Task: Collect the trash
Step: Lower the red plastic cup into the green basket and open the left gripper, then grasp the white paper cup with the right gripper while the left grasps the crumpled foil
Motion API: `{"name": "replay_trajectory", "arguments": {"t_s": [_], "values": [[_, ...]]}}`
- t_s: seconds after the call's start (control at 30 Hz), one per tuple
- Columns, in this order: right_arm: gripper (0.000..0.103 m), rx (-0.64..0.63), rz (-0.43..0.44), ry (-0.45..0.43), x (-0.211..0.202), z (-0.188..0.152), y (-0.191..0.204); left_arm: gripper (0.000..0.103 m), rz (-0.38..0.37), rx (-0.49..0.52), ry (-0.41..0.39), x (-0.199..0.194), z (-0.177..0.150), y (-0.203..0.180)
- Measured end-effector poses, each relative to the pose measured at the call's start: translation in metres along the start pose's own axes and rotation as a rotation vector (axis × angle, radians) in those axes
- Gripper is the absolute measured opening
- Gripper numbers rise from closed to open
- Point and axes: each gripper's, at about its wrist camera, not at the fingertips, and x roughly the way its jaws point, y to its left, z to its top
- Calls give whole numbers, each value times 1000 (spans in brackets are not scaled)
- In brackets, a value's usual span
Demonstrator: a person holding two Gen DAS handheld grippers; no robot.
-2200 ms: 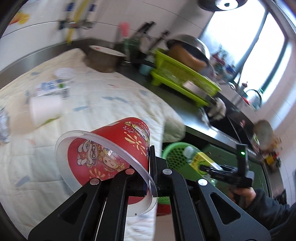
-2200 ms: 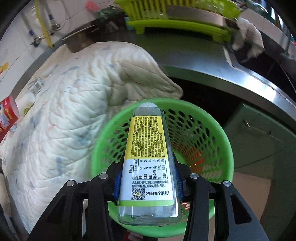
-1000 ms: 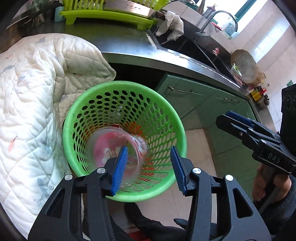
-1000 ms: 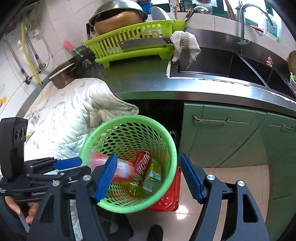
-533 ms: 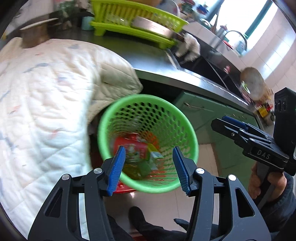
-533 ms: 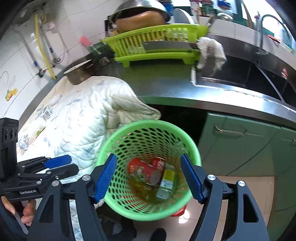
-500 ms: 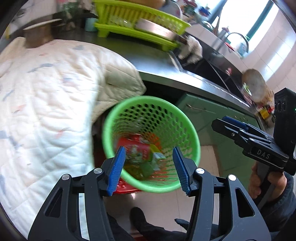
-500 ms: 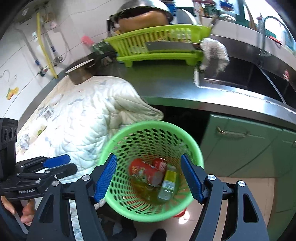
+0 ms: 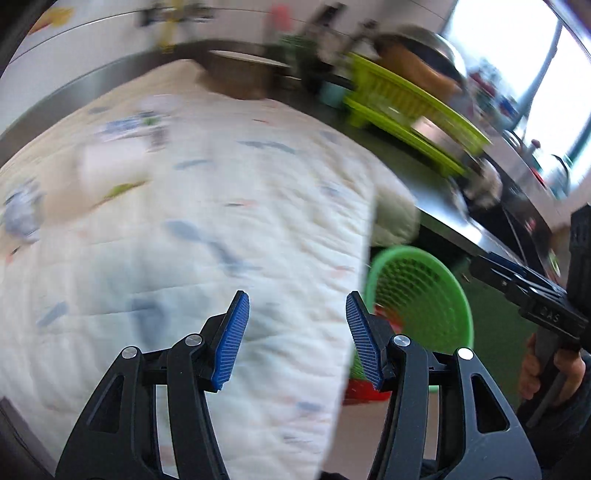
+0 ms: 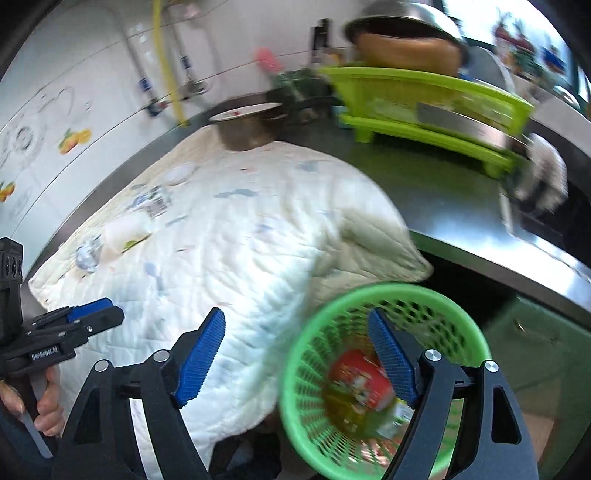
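Note:
The green mesh basket (image 10: 314, 354) stands on the floor by the quilt edge and holds the red cup (image 10: 360, 376) and a bottle (image 10: 397, 415); it also shows in the left wrist view (image 9: 436, 280). My left gripper (image 9: 297, 338) is open and empty above the white quilt (image 9: 221, 221). My right gripper (image 10: 295, 358) is open and empty over the basket's left rim. On the quilt's far left lie a white cup (image 10: 125, 229), a crumpled wrapper (image 10: 86, 254), a labelled packet (image 10: 155, 201) and a round lid (image 10: 179, 173).
A lime dish rack (image 10: 424, 107) with a steel bowl (image 10: 402, 22) stands on the steel counter (image 10: 461, 221). A metal pot (image 10: 245, 127) sits at the quilt's far end. A rag (image 10: 543, 177) lies by the sink. Green cabinet doors (image 10: 546, 350) are behind the basket.
Both grippers have swung left and up from over the basket toward the quilt. The red cup and bottle, held earlier, now lie in the basket. Both views are motion-blurred.

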Motion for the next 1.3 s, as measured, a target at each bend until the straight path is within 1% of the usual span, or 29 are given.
{"name": "replay_trajectory", "arguments": {"t_s": [0.07, 0.3, 0.37, 0.5, 0.53, 0.63, 0.77, 0.87, 0.97, 1.0, 1.1, 1.17, 1.3], "values": [[79, -40, 34, 6, 11, 9, 20, 55, 43, -54, -25, -11, 1, 28], [79, -161, 130, 23, 43, 34, 87, 55, 181, -196, -94, -42, 5, 107], [79, -197, 158, 26, 53, 43, 110, 60, 217, -229, -112, -49, 7, 123], [82, -258, 200, 32, 74, 55, 152, 62, 295, -288, -143, -64, 7, 156], [82, -272, 212, 38, 81, 59, 164, 64, 304, -302, -148, -66, 8, 161], [83, -305, 234, 52, 103, 68, 197, 65, 336, -351, -162, -73, 5, 182], [83, -346, 221, 57, 132, 77, 242, 67, 362, -408, -172, -79, -1, 208], [86, -370, 203, 51, 150, 82, 268, 67, 371, -436, -177, -82, -5, 221], [88, -409, 150, 17, 164, 85, 294, 68, 382, -458, -179, -82, -6, 233], [89, -417, 117, 7, 169, 86, 301, 68, 386, -466, -181, -82, -6, 236], [90, -420, 76, 7, 186, 91, 315, 70, 385, -481, -186, -81, -2, 245], [90, -443, 34, 15, 200, 94, 324, 70, 392, -481, -186, -79, 2, 248], [90, -472, -25, 21, 220, 93, 329, 70, 395, -481, -182, -73, 12, 255]]}}
